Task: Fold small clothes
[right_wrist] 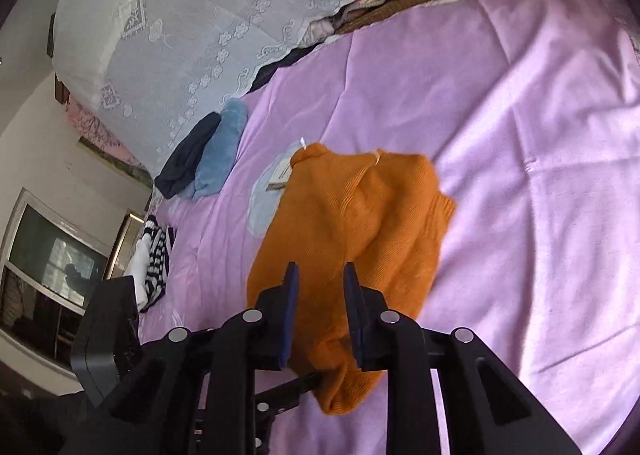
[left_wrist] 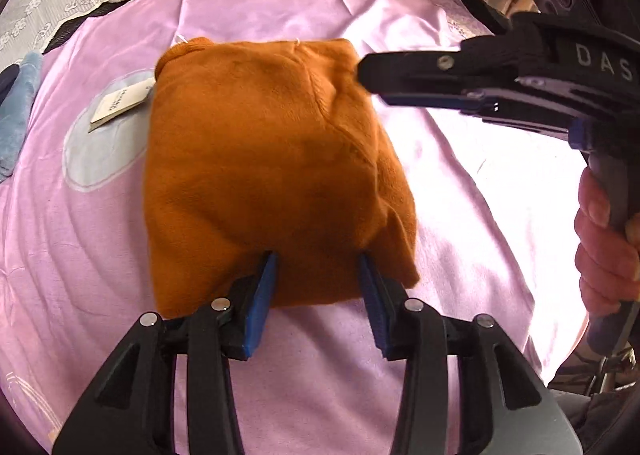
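Lying folded on the pink sheet, the orange sweater sits directly ahead of the left gripper, near hem between its blue pads.

- Left gripper: jaws wide, holding nothing; whether the pads touch cloth cannot be told.
- Right gripper: jaws parted, narrower, empty, above the sweater's near end.
- Paper tag: pokes out at the far left of the sweater.
- Folded pile: blue and dark items, well off to the far left.

Risks, judged: pinching only the top layer would peel the fold open; dragging would rumple the sheet; the tag could end up trapped outside the fold.
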Demonstrator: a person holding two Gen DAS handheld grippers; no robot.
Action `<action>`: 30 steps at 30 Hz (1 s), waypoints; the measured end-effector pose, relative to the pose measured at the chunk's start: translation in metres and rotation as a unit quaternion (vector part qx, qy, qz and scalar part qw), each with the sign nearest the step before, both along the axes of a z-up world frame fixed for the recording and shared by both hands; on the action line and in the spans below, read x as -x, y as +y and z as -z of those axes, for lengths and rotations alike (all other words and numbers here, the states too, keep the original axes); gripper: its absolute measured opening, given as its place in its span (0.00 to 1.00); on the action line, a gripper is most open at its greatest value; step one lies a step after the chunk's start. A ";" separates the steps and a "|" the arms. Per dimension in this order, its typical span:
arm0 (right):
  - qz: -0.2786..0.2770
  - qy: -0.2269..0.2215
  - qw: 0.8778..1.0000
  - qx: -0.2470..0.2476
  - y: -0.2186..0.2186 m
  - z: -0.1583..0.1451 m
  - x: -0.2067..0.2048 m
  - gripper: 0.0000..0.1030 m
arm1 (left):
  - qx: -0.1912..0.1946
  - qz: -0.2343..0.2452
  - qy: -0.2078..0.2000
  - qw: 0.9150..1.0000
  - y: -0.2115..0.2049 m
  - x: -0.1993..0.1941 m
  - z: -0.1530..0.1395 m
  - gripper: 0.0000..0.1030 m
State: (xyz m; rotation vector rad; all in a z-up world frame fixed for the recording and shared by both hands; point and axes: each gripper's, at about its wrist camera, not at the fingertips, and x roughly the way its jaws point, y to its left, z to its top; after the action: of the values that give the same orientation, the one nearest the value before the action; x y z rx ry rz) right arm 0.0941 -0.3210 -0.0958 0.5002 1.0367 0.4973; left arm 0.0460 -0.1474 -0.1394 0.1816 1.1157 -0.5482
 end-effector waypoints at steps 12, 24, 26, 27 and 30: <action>0.047 0.053 0.997 0.007 -0.004 0.052 0.006 0.08 | 0.020 0.017 0.001 1.000 0.012 0.007 -0.006 0.43; 0.019 -0.010 0.999 0.029 0.036 -0.009 -0.035 0.14 | 0.044 -0.045 -0.008 0.998 0.059 -0.034 -0.017 0.47; 0.002 -0.010 0.999 0.031 0.053 -0.011 -0.053 0.13 | 0.031 -0.041 -0.007 0.999 0.057 -0.033 -0.007 0.50; -0.005 -0.009 0.999 0.034 0.062 -0.010 -0.063 0.13 | 0.027 -0.040 -0.006 0.999 0.056 -0.032 -0.003 0.51; -0.023 0.010 0.999 0.033 0.084 -0.002 -0.092 0.13 | 0.020 -0.039 0.000 0.999 0.054 -0.031 0.008 0.60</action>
State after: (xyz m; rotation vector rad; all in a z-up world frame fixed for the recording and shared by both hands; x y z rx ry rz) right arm 0.1863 -0.2374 -0.0936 0.4249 1.0826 0.4986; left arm 0.0775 -0.0933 -0.1478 0.1025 1.1067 -0.5010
